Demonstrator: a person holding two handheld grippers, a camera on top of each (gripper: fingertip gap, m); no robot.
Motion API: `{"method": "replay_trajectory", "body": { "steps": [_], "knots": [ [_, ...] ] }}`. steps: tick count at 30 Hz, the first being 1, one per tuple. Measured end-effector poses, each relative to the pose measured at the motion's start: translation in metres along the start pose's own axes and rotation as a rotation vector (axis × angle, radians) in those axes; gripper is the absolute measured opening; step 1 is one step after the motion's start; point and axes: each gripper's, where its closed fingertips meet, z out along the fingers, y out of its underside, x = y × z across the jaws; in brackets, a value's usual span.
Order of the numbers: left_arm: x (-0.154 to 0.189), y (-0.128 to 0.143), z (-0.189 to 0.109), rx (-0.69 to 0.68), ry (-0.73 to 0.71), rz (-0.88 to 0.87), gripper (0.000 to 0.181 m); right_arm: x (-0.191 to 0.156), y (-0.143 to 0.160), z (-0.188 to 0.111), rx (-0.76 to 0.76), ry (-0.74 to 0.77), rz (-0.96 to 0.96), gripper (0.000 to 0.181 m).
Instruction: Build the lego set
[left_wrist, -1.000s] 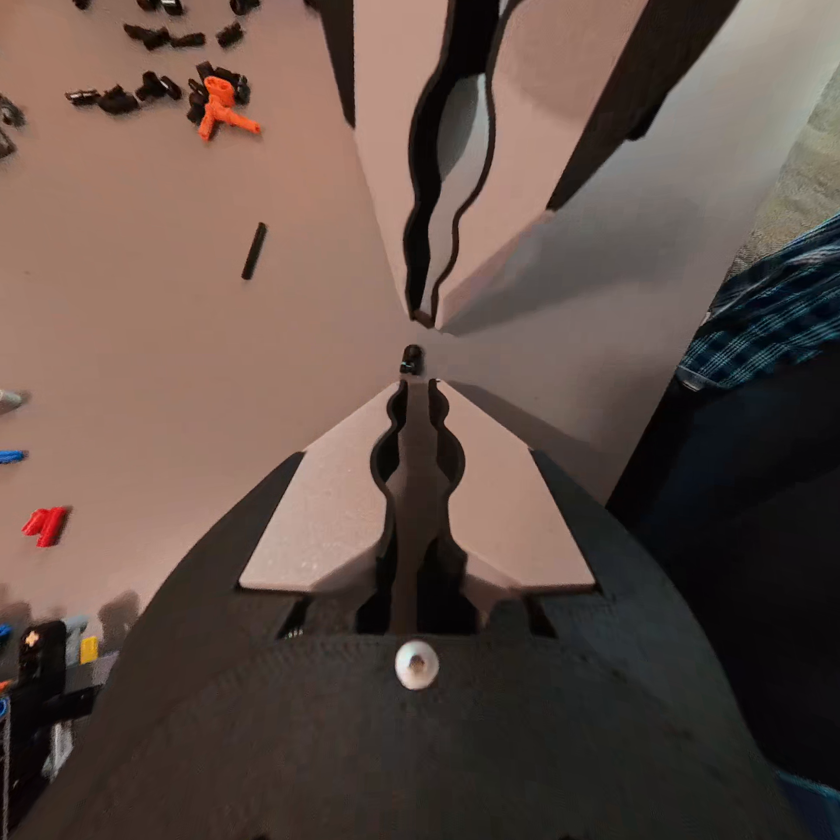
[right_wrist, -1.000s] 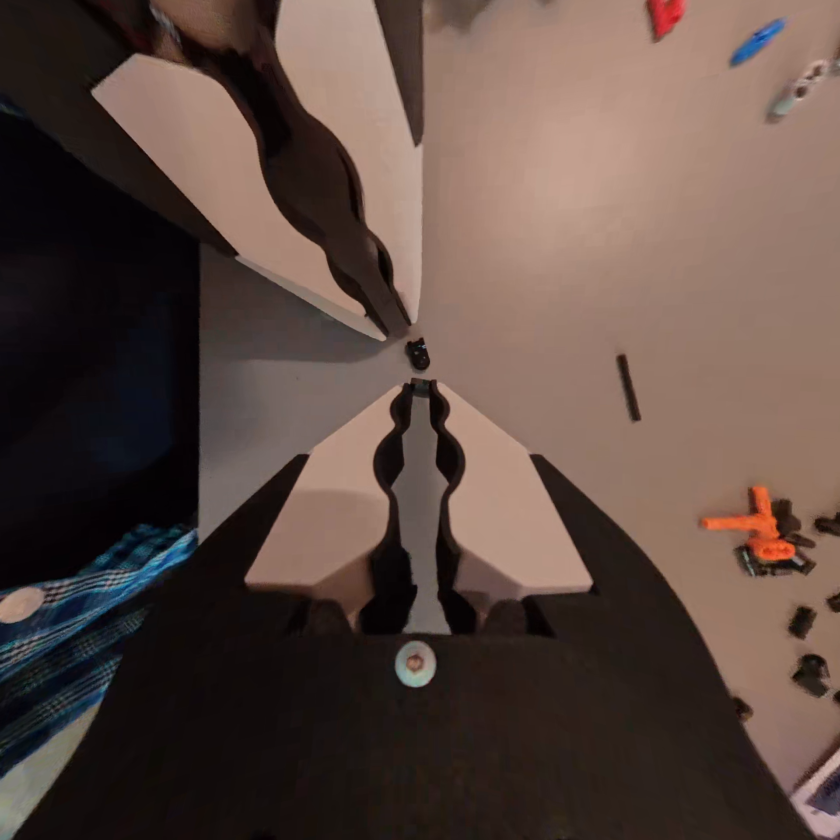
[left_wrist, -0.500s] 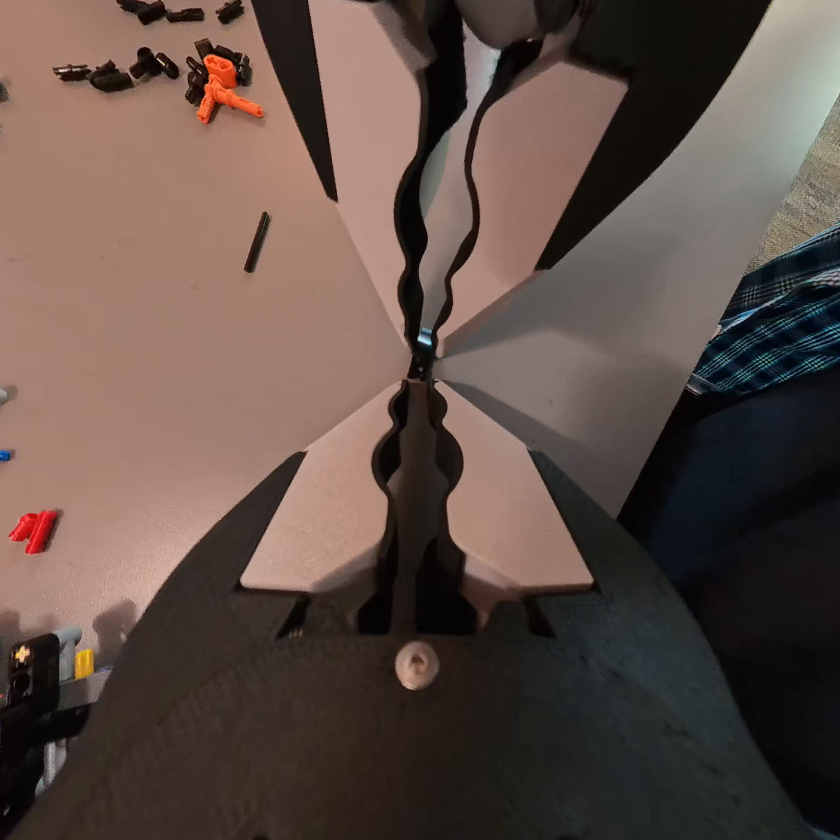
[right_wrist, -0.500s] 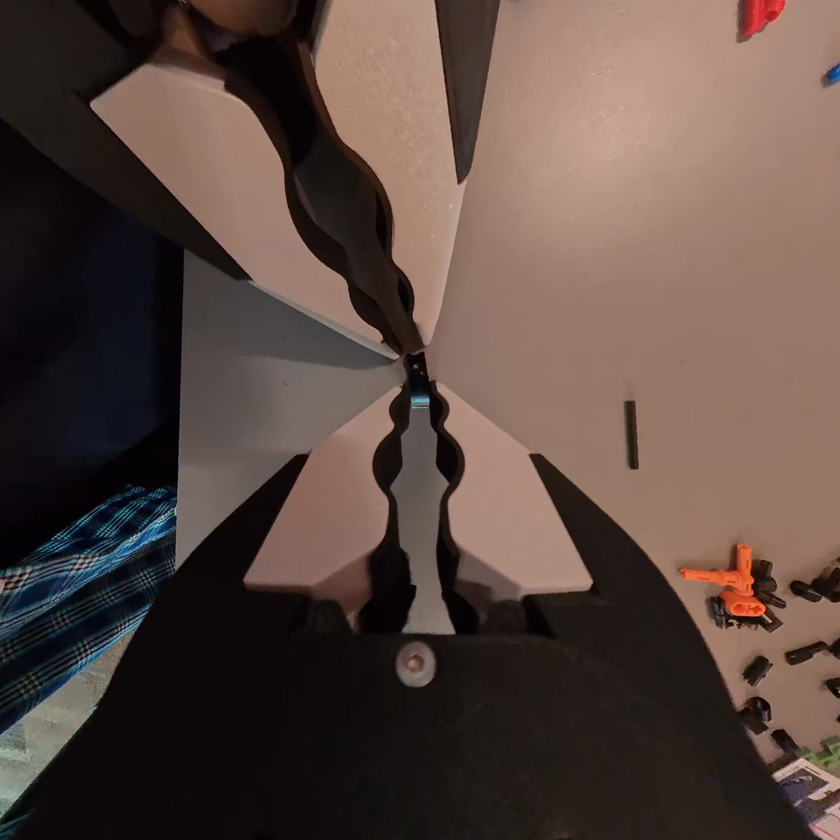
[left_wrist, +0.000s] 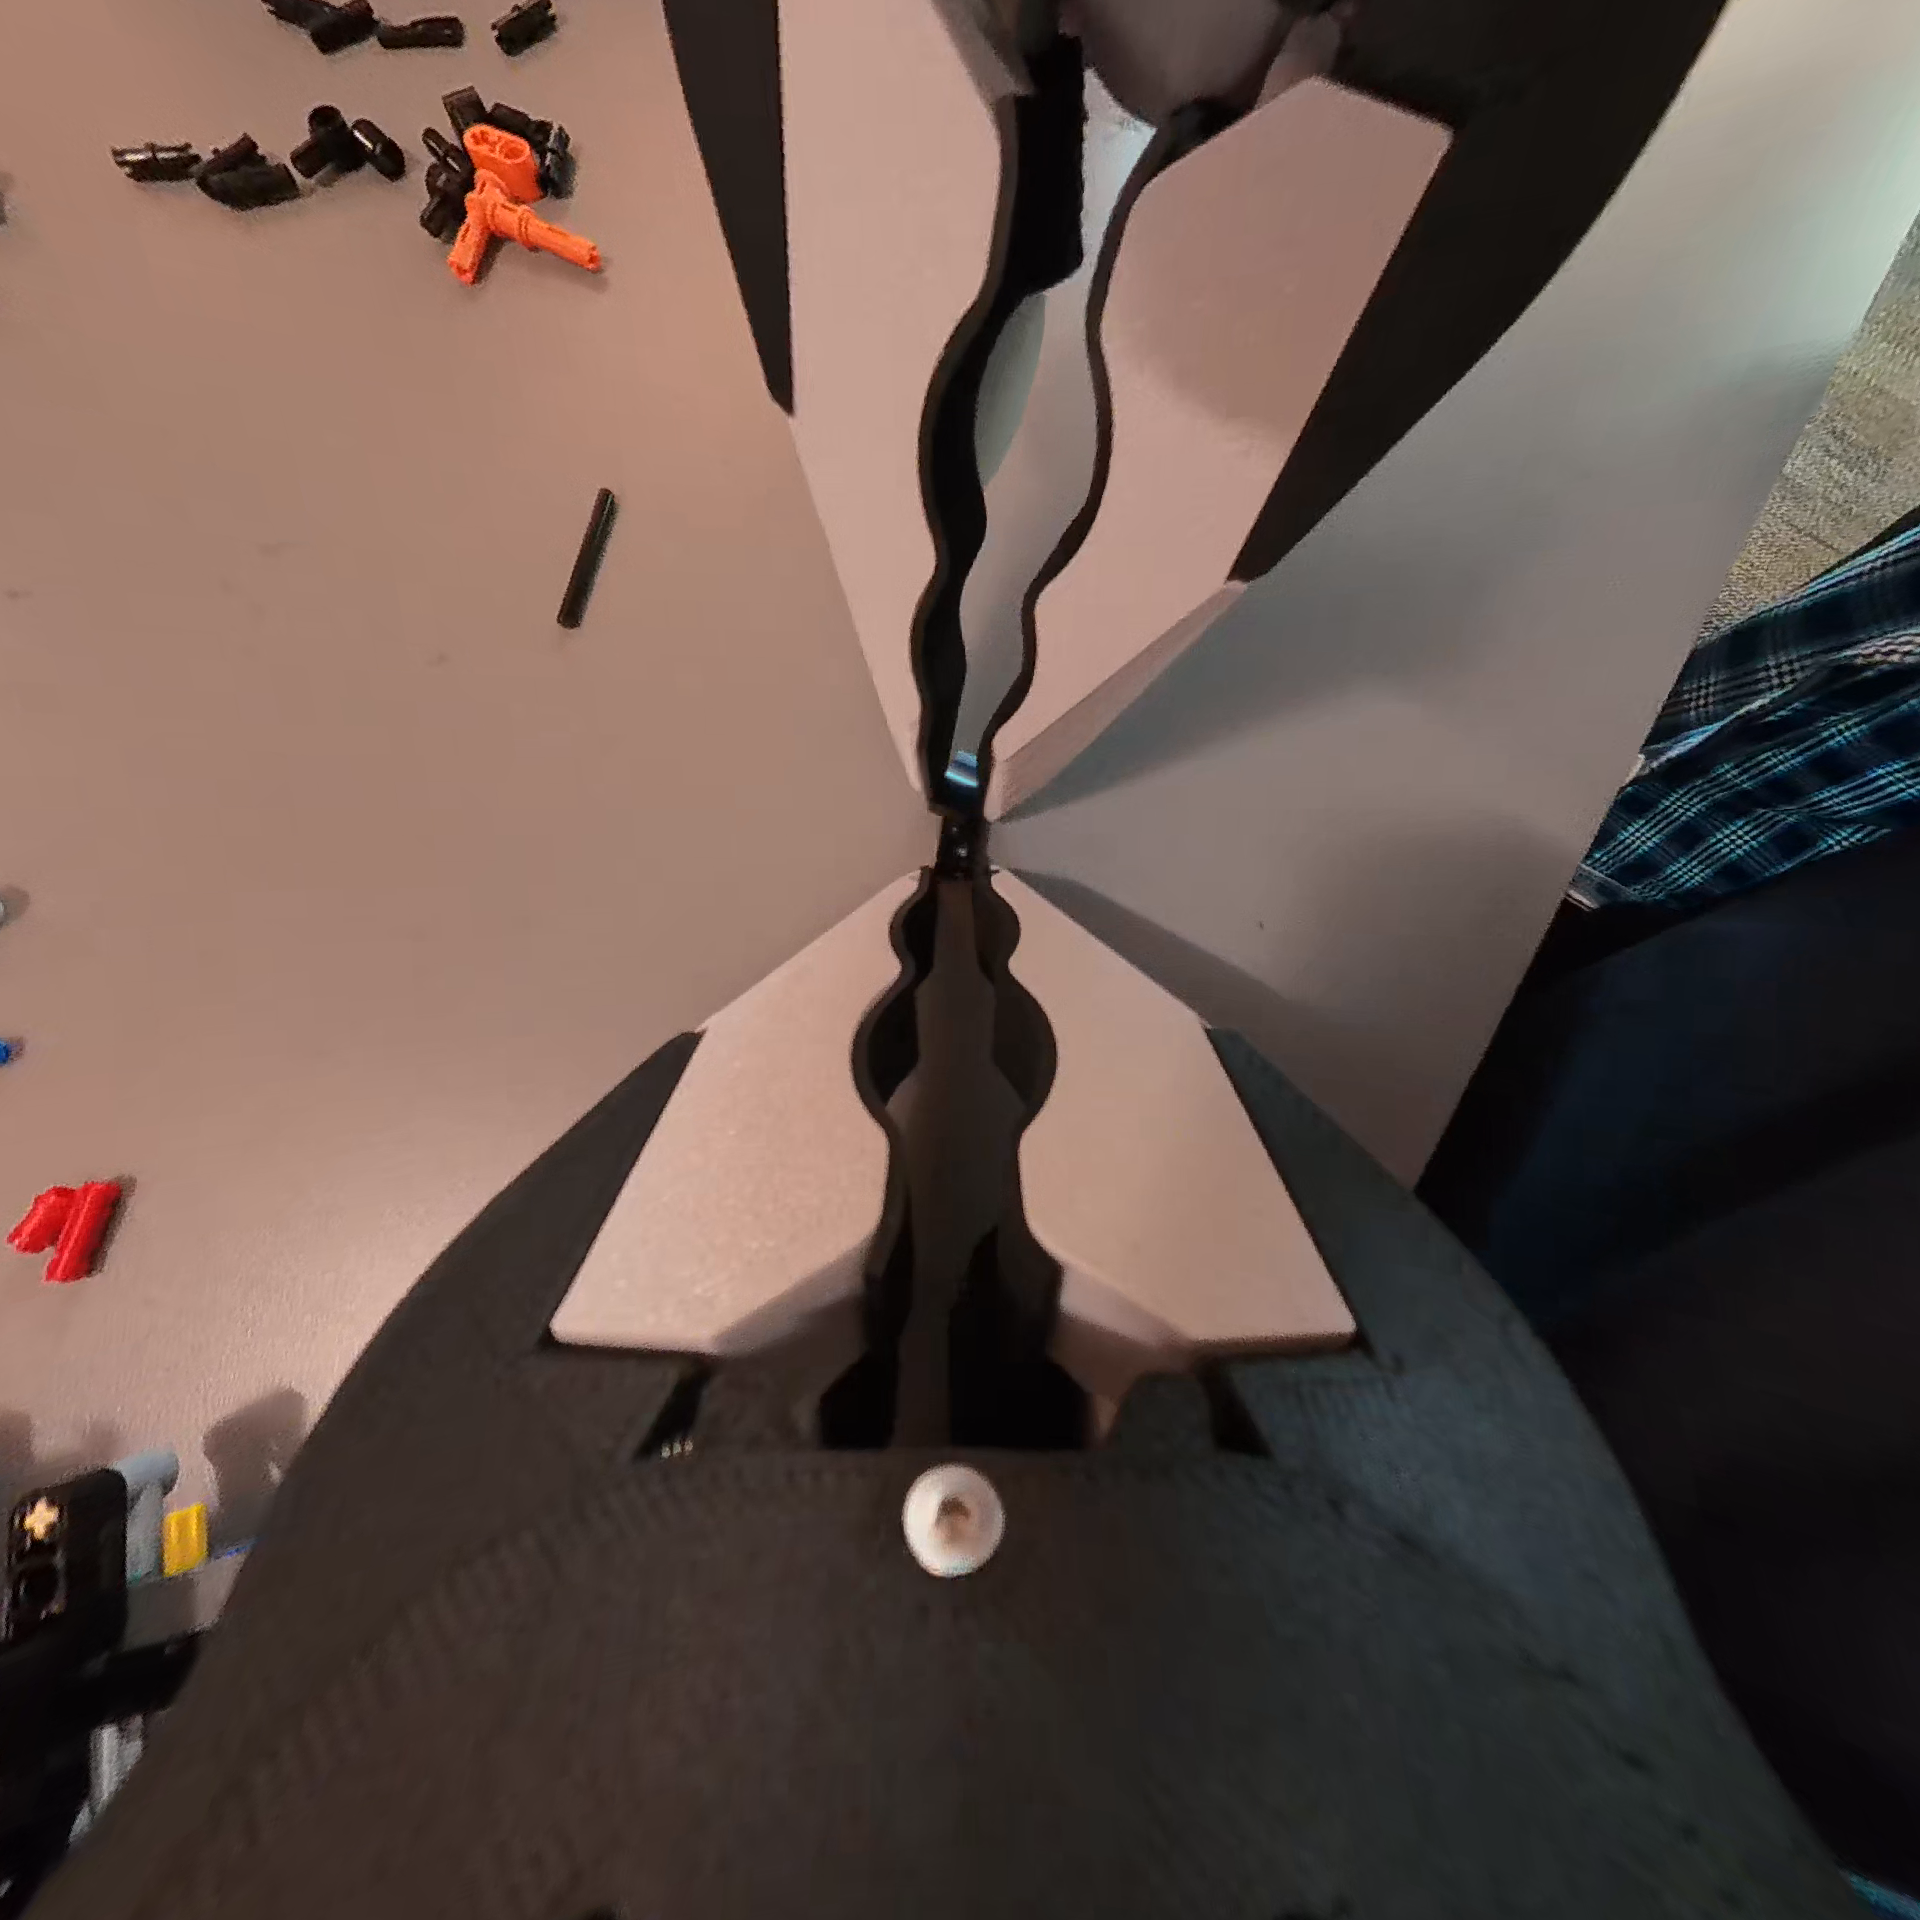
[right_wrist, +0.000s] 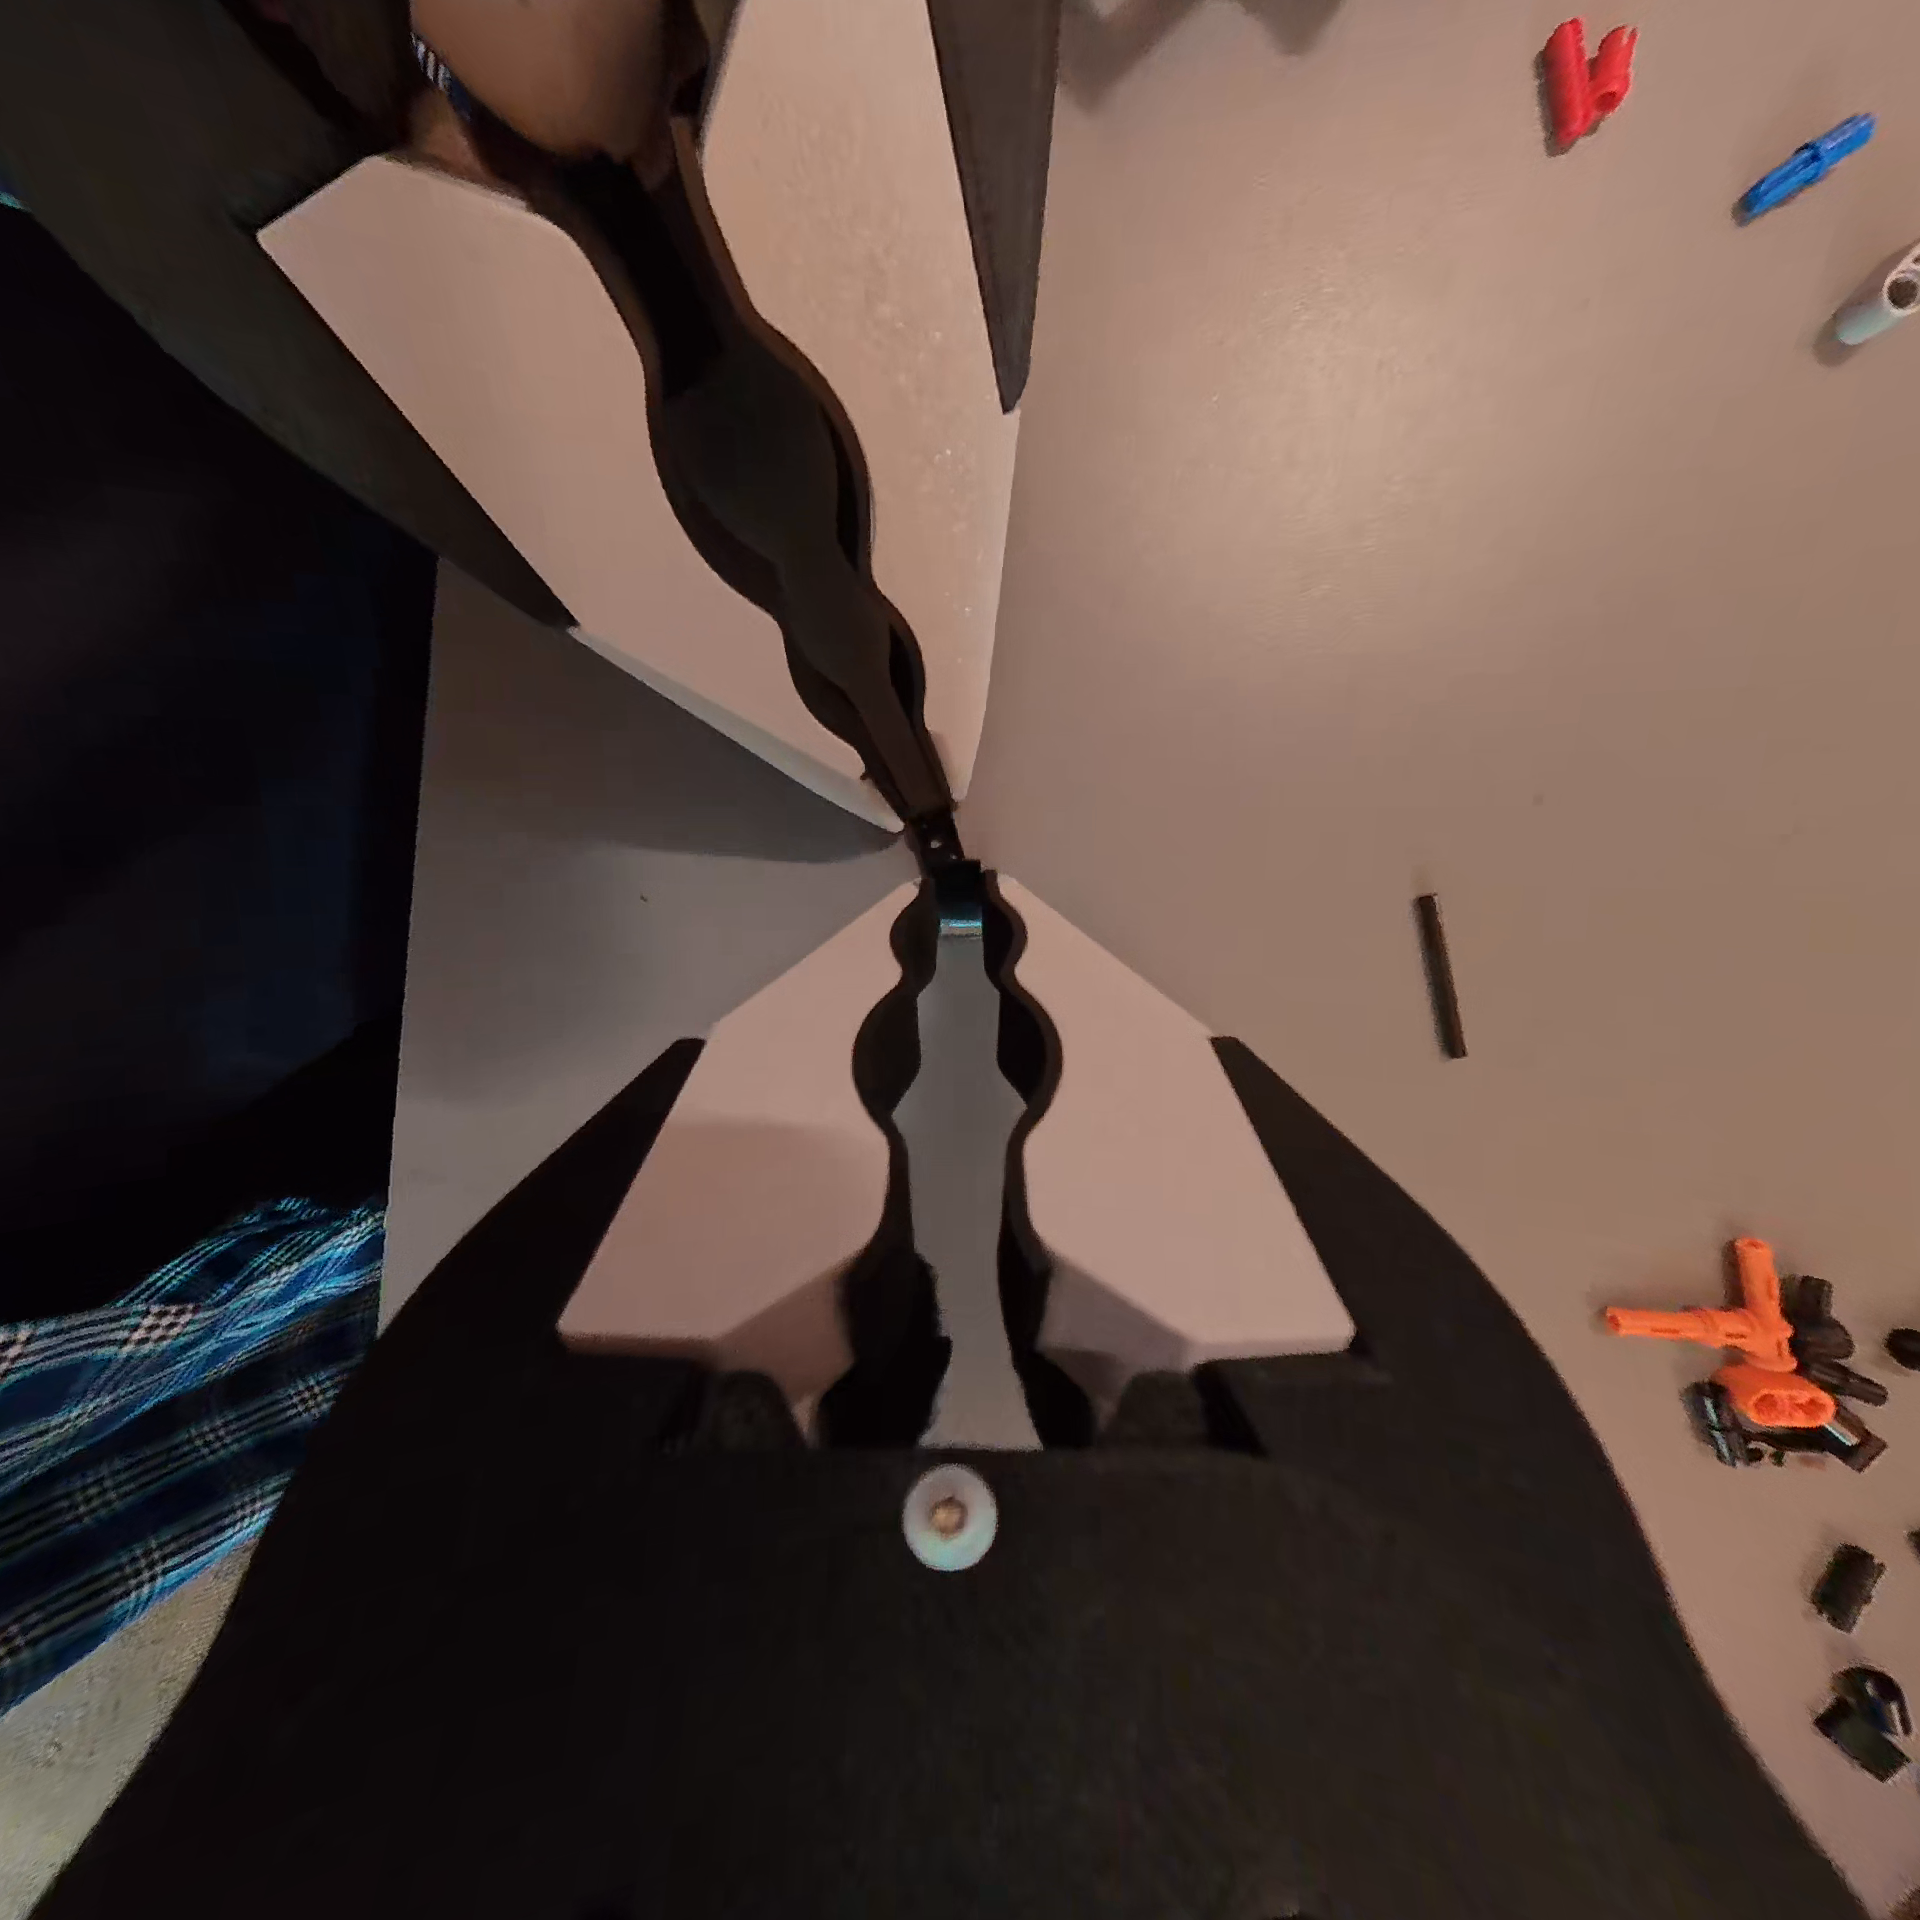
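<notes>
The left gripper (left_wrist: 957, 876) and the right gripper (right_wrist: 960, 902) meet tip to tip above the pale table (left_wrist: 312, 779), close to its near edge, where a plaid sleeve (left_wrist: 1787, 769) and dark clothing lie beyond the rim; each pair of tongs is clenched on a tiny black lego piece. In the right wrist view the right gripper pinches a small black connector (right_wrist: 958, 906) with a bluish glint at its tips; the left gripper, coming in from the upper left, pinches a thin black pin (right_wrist: 938, 836) that touches the connector's far end; whether the pin is seated inside it is too small to tell. In the left wrist view the same pair shows as a dark stub between the two sets of tips.

Loose parts lie well apart from the grippers, farther in on the table: a black axle (left_wrist: 587, 558) alone; an orange connector (left_wrist: 509, 203) among a cluster of black pins (left_wrist: 249, 171); a red piece (left_wrist: 68, 1229); in the right wrist view a blue pin (right_wrist: 1806, 168) and a grey tube (right_wrist: 1878, 310) near the far side; a black beam (left_wrist: 62, 1558) with a yellow stud (left_wrist: 185, 1538) beside it sits at the left wrist view's lower left.
</notes>
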Motion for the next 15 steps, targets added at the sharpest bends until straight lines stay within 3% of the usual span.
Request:
{"method": "replay_trajectory", "body": {
  "steps": [15],
  "knots": [
    [-0.0005,-0.0012,0.0004,0.002,0.017,-0.012,0.005,-0.0024,-0.0005,0.0023,-0.036,-0.024,-0.104,0.005]
  ]
}}
